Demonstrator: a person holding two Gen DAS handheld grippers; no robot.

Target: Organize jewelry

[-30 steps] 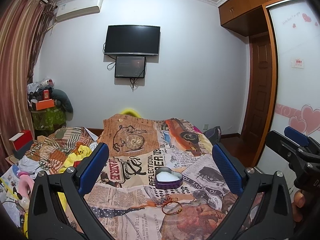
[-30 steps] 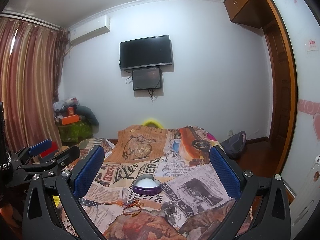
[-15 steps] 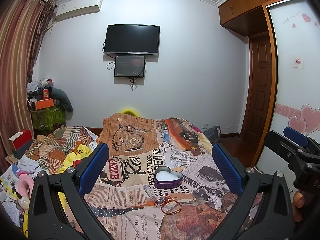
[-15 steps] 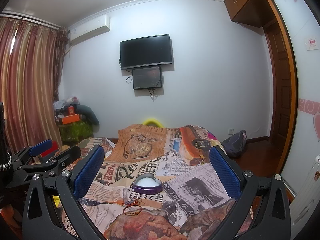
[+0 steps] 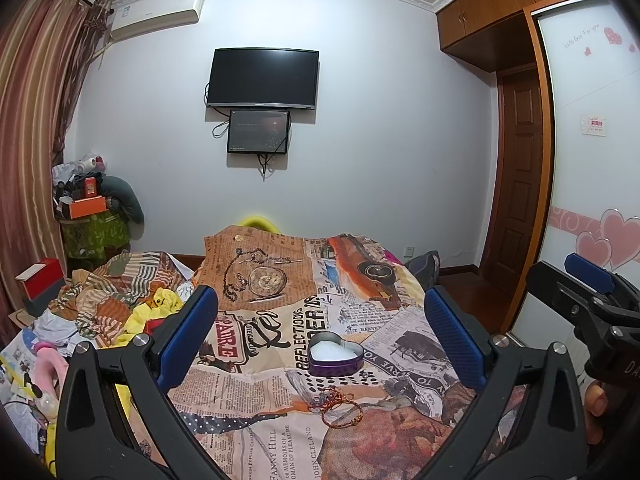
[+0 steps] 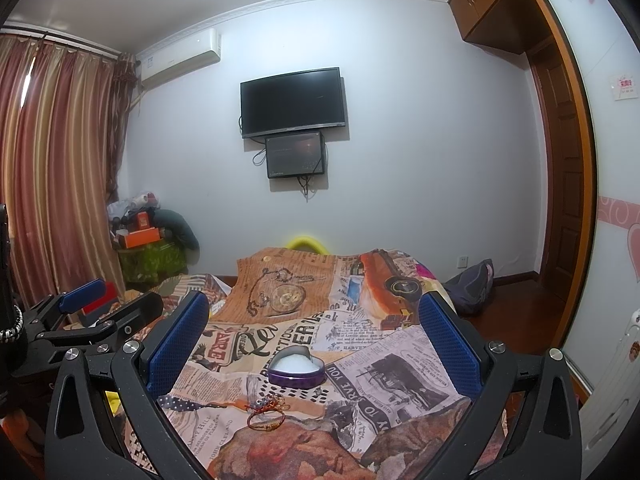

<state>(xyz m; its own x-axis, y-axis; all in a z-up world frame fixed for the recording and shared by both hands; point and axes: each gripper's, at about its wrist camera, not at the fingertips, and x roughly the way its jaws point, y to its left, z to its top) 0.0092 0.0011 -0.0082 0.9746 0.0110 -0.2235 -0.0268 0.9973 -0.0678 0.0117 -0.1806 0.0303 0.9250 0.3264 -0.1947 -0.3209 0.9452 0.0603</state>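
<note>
Left tool [image 5: 320, 332] and right tool [image 6: 314, 332], both spread wide and empty, hover above a bed [image 5: 400, 312]. A purple heart-shaped tin [image 5: 335, 354] holds white filling; tangled bracelets [image 5: 338, 406] lie just beside it.

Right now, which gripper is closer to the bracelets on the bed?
Left, by a little, I think. The bracelets lie almost straight ahead of the left gripper; the right gripper has them ahead and off to its left. Neither touches them.

Dim, even indoor light; soft shadows; strong fisheye bending, dark vignette at corners.
</note>
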